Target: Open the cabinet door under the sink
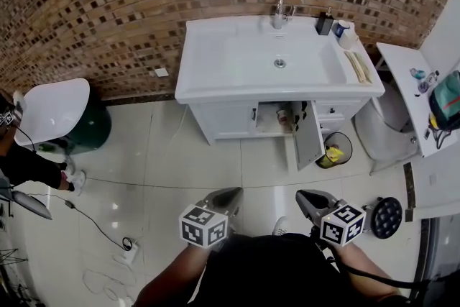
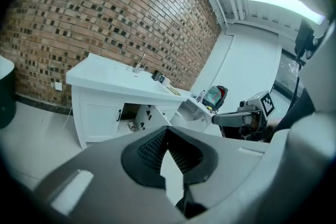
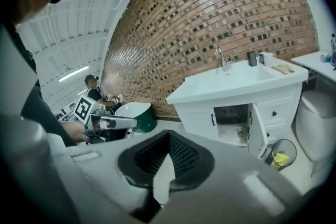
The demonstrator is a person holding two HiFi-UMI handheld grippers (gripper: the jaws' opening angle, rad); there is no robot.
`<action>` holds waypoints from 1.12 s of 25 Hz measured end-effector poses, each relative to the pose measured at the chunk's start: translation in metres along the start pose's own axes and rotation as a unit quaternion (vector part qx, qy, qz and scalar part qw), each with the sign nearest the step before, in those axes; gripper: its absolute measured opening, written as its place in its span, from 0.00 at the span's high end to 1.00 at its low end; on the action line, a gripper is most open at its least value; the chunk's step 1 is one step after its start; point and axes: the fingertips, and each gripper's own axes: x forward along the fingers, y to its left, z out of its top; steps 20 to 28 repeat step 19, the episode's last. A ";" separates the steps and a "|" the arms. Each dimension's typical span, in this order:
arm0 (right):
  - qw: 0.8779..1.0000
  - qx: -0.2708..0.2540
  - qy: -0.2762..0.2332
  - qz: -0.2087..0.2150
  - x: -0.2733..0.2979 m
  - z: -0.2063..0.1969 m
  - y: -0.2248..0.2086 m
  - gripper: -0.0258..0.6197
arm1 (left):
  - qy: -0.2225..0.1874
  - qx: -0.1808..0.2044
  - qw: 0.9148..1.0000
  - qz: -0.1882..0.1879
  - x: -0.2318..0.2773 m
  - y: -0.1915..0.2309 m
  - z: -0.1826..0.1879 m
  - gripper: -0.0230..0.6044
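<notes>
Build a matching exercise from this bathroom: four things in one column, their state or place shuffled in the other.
Things:
1. right cabinet door
2. left cabinet door
3. waste bin
4. faucet

States or places:
a. shut
b. at the sink's back edge
c. swung open
d. on the floor beside the open door

Pairs: 1-c; 2-a; 3-d; 4-b

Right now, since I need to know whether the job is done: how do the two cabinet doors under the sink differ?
The left door sits shut, flush with the cabinet front; the right door is swung out, baring the cabinet's inside. The left door shows its outer face with a dark handle; the right door shows its inner face. Both are white.
</notes>
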 end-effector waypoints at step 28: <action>1.000 -0.016 -0.007 0.005 0.006 0.006 0.009 0.95 | 0.006 0.007 1.000 -0.002 -0.006 -0.004 -0.001 0.95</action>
